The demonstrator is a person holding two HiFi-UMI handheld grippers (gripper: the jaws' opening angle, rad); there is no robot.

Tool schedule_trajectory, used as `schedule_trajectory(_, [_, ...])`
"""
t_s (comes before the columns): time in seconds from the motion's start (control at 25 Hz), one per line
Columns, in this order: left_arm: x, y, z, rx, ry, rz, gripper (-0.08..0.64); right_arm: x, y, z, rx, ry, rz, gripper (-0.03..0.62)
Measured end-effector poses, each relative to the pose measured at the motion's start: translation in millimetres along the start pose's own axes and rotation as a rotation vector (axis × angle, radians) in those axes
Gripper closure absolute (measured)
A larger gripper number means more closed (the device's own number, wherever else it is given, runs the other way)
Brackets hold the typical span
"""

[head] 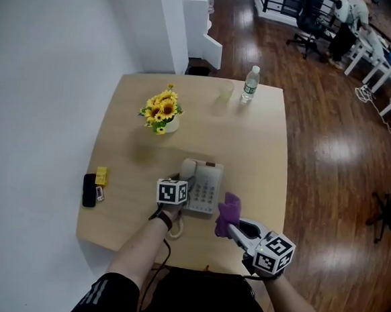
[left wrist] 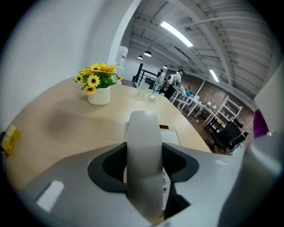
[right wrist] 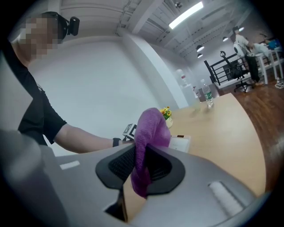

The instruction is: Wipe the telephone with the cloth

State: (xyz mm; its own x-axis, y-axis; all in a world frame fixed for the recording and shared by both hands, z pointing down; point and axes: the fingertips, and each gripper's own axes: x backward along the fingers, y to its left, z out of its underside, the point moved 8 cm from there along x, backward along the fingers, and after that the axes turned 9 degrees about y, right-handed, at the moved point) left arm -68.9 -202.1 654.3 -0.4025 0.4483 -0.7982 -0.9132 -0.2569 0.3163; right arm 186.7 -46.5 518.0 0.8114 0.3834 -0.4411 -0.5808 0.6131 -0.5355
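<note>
Gripping one handset (left wrist: 143, 133), one cloth (right wrist: 151, 126).
Clamping handset in left hand-held gripper (left wrist: 143, 167), pinching purple cloth in right hand-held gripper (right wrist: 141, 166), beside one telephone (head: 207, 190).

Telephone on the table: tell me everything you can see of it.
The telephone is a pale grey desk set, plastic by its look, lying flat on the wooden table near the person's edge. Its face carries a keypad, with a small red mark at the far end. The handset lies along its left side, and the left gripper is shut on it. The purple cloth, held in the right gripper, is at its near right corner; whether they touch is unclear.
</note>
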Motion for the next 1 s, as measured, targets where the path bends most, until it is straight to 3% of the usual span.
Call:
schedule_trajectory(0.2, [-17.3,0.5,1.3,0.026,0.045,-0.069,0.334,9.7,-5.3,-2.9,-0.009,-0.010,0.000,0.522])
schedule_trajectory(0.4, [-25.5,0.9,0.3,-0.018,0.055,-0.115,0.325,10.9,-13.3,3.8,-0.025,-0.009,0.007,0.522])
schedule_trajectory(0.72, [-32.6,-0.3,5.3,-0.048,0.104,-0.101,0.276,12.5,-16.8,8.1,-0.044,0.002,0.006,0.522])
schedule_trajectory(1.0, [0.9,-4.9,0.5,-0.096,0.035,-0.054,0.276,15.4,-15.2,-6.5,-0.034,-0.042,-0.005,0.522])
